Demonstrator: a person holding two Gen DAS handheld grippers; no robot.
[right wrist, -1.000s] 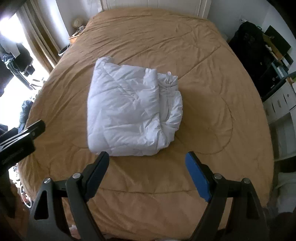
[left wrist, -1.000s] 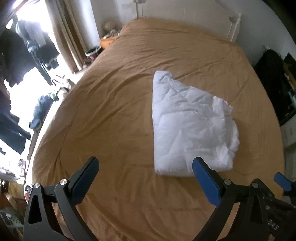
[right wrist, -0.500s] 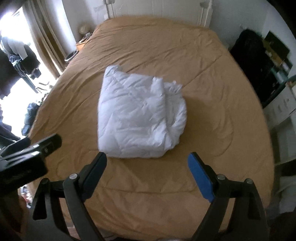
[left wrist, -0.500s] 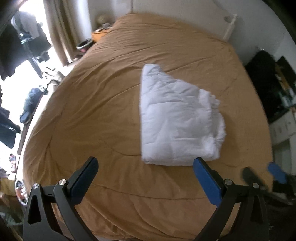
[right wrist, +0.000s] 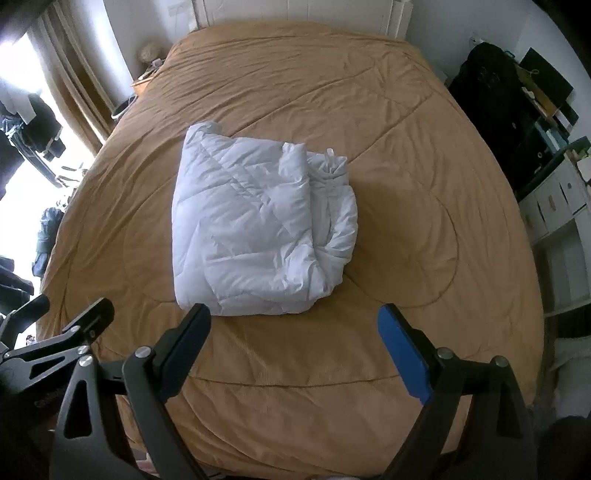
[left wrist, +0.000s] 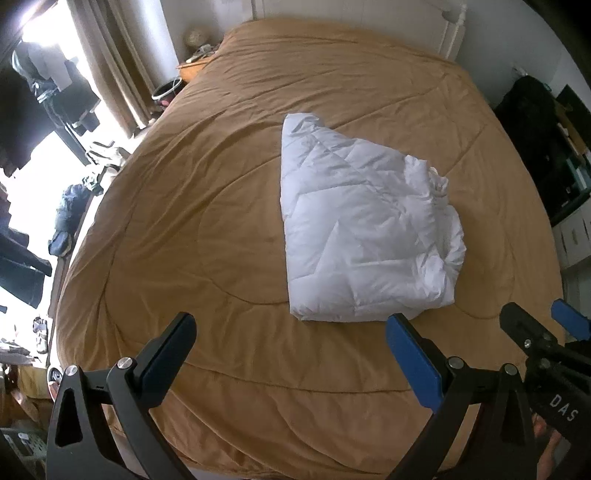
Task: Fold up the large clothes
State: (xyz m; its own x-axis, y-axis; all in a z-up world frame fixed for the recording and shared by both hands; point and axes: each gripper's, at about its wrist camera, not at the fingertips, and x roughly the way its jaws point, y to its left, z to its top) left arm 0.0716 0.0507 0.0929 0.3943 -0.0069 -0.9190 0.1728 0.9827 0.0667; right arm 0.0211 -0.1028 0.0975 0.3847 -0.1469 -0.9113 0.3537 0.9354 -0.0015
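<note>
A white quilted padded garment (left wrist: 362, 229) lies folded into a compact bundle on the tan bedspread (left wrist: 207, 229), its rumpled rolled edge to the right. It also shows in the right wrist view (right wrist: 258, 229) on the bedspread (right wrist: 424, 206). My left gripper (left wrist: 291, 339) is open and empty, held above the bed's near edge, left of and nearer than the bundle. My right gripper (right wrist: 293, 332) is open and empty, held just short of the bundle's near edge. The right gripper's fingers (left wrist: 569, 325) show at the right edge of the left wrist view.
A white headboard (right wrist: 295, 14) stands at the far end. Curtains and a bright window (left wrist: 110, 74) with hanging clothes are to the left, with clutter on the floor. Dark bags (right wrist: 491, 103) and white drawers (right wrist: 554, 199) stand to the right.
Both grippers have drawn back and risen a little from the bundle, so more of the bed shows. The folded garment has not moved.
</note>
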